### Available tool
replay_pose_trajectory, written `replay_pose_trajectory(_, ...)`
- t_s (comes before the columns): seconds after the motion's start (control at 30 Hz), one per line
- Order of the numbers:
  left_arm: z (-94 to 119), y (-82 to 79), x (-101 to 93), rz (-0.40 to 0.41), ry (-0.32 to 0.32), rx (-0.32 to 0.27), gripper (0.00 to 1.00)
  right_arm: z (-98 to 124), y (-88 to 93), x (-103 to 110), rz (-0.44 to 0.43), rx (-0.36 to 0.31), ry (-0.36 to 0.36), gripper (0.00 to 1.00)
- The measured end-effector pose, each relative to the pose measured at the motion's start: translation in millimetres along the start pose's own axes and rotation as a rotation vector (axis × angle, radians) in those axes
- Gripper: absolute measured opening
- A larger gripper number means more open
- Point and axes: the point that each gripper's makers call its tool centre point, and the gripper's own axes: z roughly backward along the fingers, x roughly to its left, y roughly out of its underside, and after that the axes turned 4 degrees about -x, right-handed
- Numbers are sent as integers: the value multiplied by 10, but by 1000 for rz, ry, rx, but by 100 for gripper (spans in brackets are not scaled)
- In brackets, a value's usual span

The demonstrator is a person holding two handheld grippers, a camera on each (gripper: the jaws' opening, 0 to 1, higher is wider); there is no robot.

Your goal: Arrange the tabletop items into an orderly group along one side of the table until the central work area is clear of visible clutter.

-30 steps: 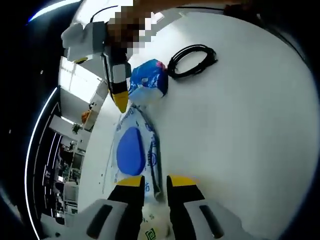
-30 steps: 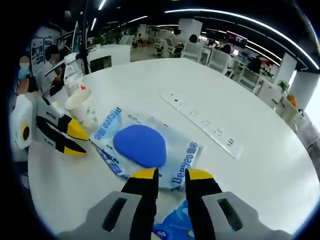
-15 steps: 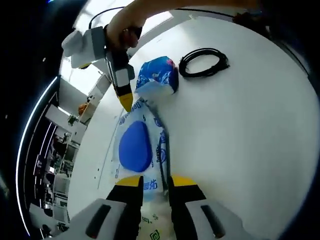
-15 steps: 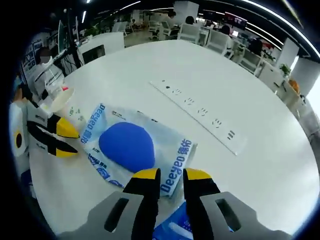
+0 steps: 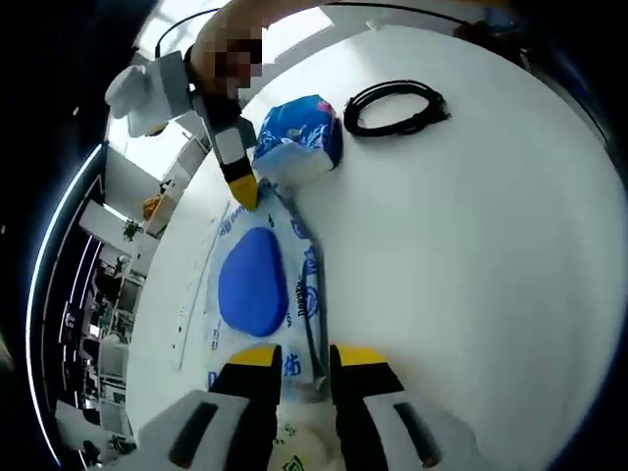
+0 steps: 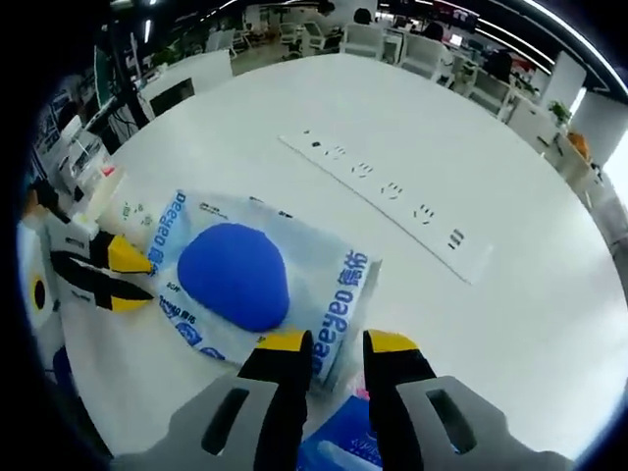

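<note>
White and round, the tabletop [image 6: 510, 147] sits in an open-plan office with ceiling strip lights and desks behind it.

Going left to right in the left gripper view: the right gripper [image 5: 240, 191] reaches in at upper left, its yellow tips at the far end of the clear printed packet [image 5: 260, 294] with the blue oval inside. Just beyond lies a blue and white pouch [image 5: 299, 142], and further right a coiled black cable [image 5: 397, 103] lies well apart. The left gripper [image 5: 299, 355] rises at the bottom, jaws slightly parted over the near edge of the packet; whether they pinch the film I cannot tell.

In the right gripper view, the left gripper [image 6: 118, 270] enters at the left edge beside a paper cup [image 6: 103, 191] with small green marks. The packet [image 6: 255, 280] spreads across the middle, and a white power strip [image 6: 392, 191] runs diagonally to the right. The right gripper [image 6: 332, 343] has a narrow gap between its jaws at the packet's corner; contact is unclear.

Risks, as I judge them: the packet is thin and slippery, so a pull from both ends could tear it or let it slide free. The cup stands close to the left gripper and could be knocked over. The pouch is cut off at the bottom of the right gripper view, and the cup's contents are hidden.
</note>
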Motion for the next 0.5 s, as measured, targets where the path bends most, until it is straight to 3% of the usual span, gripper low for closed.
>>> replay_pose_trajectory(0.13, -26, 7, -30, 3, 15, 0, 10, -27, 7, -5, 0, 4, -9, 19)
replay_pose_trajectory(0.33, -42, 26, -9, 51, -6, -1, 8, -14, 20, 22, 6, -3, -9, 16)
replay_pose_trajectory(0.5, -51, 43, 27, -38, -47, 27, 3, -10, 14, 83, 68, -15, -39, 0)
